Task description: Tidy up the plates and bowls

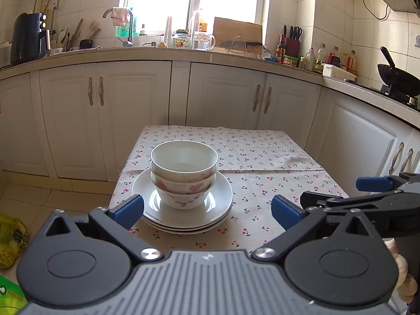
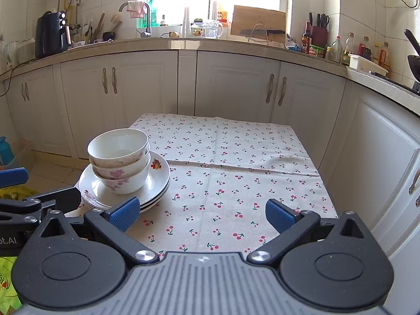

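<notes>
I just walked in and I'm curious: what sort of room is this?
Most likely a home kitchen: a tiled counter over white cabinets, a sink tap by the window, a black wok on the stove, and stacked bowls on a small clothed table.

Table (image 2: 288, 141) w/ cherry cloth (image 2: 236, 173); plate stack (image 2: 160, 181) on it.

Two near, table-level wrist views toward shared bowl stack (image 1: 183, 176).

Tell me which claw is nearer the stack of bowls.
Left. The left claw sits directly in front of the stack of bowls, open; the right claw is off to its right, over bare tablecloth.
</notes>
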The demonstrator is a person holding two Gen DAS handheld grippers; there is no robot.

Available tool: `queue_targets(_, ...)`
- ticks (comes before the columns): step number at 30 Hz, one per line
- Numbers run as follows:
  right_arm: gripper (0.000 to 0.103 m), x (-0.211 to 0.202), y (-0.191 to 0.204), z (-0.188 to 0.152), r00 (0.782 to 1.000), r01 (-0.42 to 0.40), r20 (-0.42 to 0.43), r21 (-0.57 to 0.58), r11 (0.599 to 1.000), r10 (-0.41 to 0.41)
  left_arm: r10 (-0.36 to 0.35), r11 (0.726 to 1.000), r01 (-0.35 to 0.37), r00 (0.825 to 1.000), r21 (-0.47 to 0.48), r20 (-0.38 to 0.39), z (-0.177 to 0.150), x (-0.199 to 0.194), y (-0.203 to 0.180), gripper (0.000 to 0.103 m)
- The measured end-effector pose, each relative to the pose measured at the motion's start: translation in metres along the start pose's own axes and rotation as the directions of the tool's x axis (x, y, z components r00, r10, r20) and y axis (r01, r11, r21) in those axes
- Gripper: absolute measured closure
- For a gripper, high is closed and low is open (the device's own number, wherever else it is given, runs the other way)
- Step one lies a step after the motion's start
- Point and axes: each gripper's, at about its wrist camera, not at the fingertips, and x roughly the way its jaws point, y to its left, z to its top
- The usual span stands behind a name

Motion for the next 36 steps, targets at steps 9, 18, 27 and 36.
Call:
queue_targets(9,0.000,-0.0052,-0.0001,0.0013,1.000,0.005,0.015,-0.004,1.000,-0.005,-0.008,1.000,0.008,1.000,-0.004,0.007,0.0008,-0.0026,0.0004,0.001)
queue_targets(18,0.000,-0.0073,0.0003,0.0015,1.000,0.011,0.024,-0.007,1.000,-0.011,-0.006,1.000,0.006,1.000,-0.001,0.012,0.0008,-0.0041,-0.0006,0.001)
queue_targets(27,0.000,-0.0075,0.0002,0.0019,1.000,0.013,0.026,-0.008,1.000,-0.013,-0.005,1.000,0.005,1.000,-0.001,0.012,0.0009,-0.0043,-0.0011,0.001)
queue_targets(36,0.000,-0.0097,-0.0001,0.0030,0.999,0.020,0.032,-0.009,1.000,-0.020,-0.013,1.000,0.013,1.000,0.000,0.010,0.0014,-0.0054,-0.0024,0.001)
